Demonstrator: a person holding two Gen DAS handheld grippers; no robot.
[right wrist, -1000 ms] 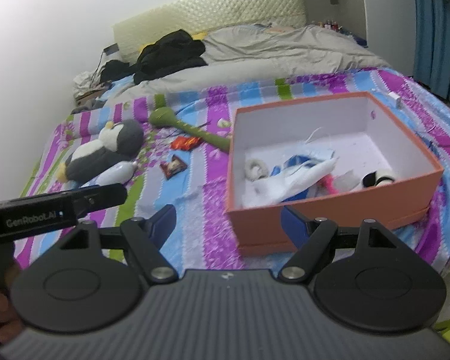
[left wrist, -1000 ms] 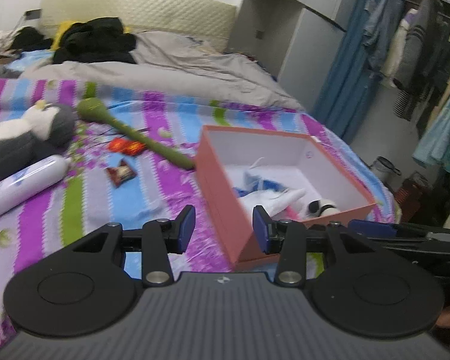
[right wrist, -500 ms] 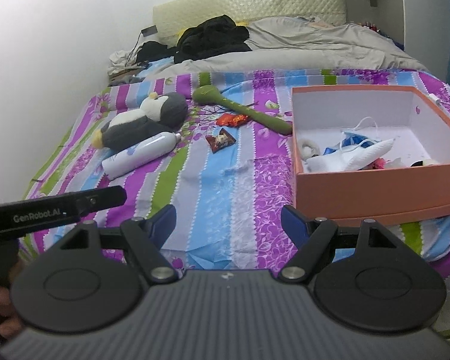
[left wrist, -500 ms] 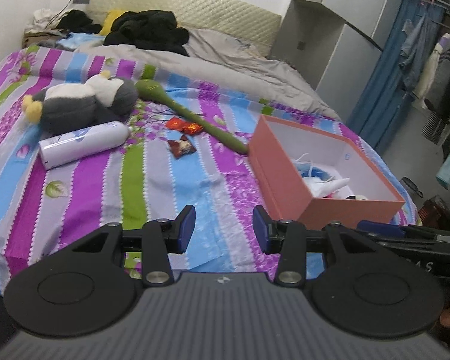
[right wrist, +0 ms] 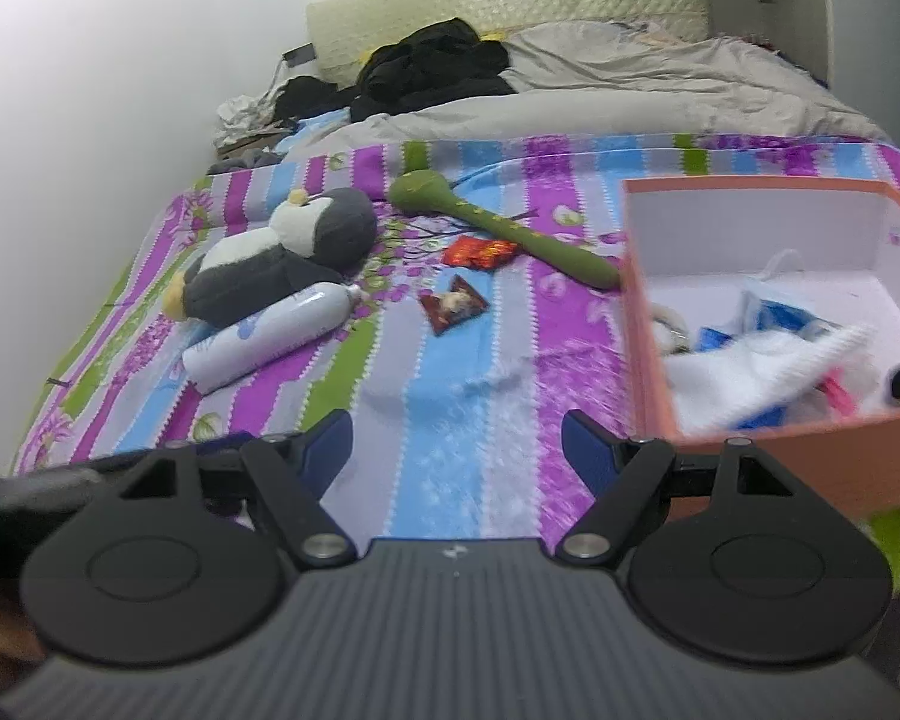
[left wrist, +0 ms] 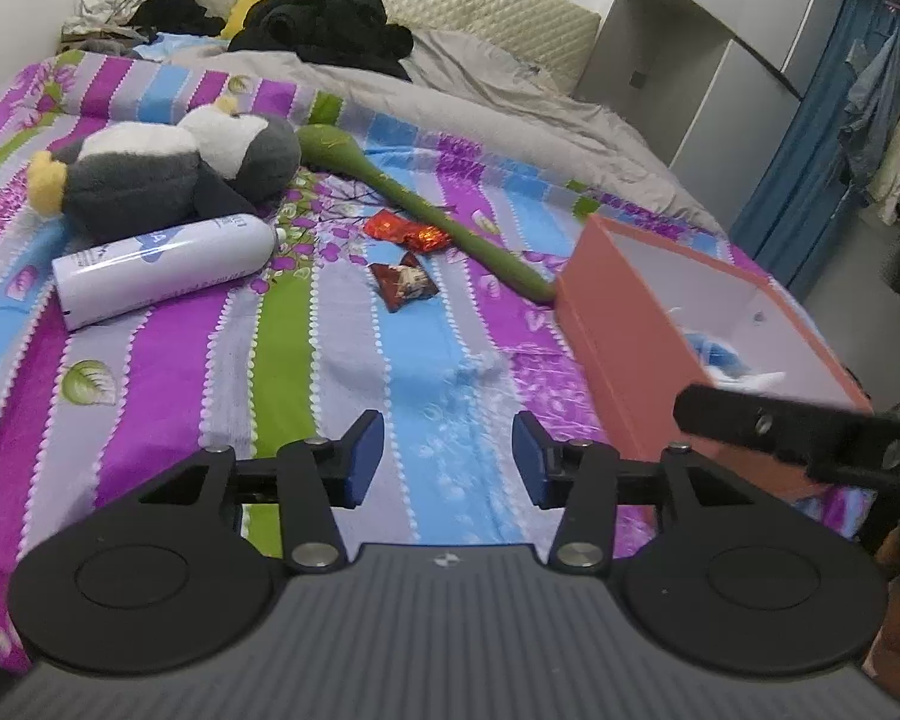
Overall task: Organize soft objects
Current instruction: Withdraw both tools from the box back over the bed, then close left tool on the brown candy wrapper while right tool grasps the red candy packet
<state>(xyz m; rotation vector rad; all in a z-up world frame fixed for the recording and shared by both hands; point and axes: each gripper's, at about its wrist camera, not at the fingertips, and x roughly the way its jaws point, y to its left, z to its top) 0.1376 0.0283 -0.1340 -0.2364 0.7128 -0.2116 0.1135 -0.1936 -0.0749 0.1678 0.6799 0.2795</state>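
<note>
A grey-and-white plush penguin lies on the striped bedspread at far left. A long green soft toy lies beyond it, its end by the orange box. The box holds white and blue soft items. My left gripper is open and empty above the bedspread, left of the box. My right gripper is open and empty, also over the bedspread, the box at its right.
A white bottle lies beside the penguin. Two snack wrappers lie mid-bed. A grey duvet and black clothes are at the head. Wardrobe and hanging clothes stand right.
Both grippers have moved left and closer over the bed. The box has shifted to the right edge of both views; the penguin and bottle look nearer. Both stay open.
</note>
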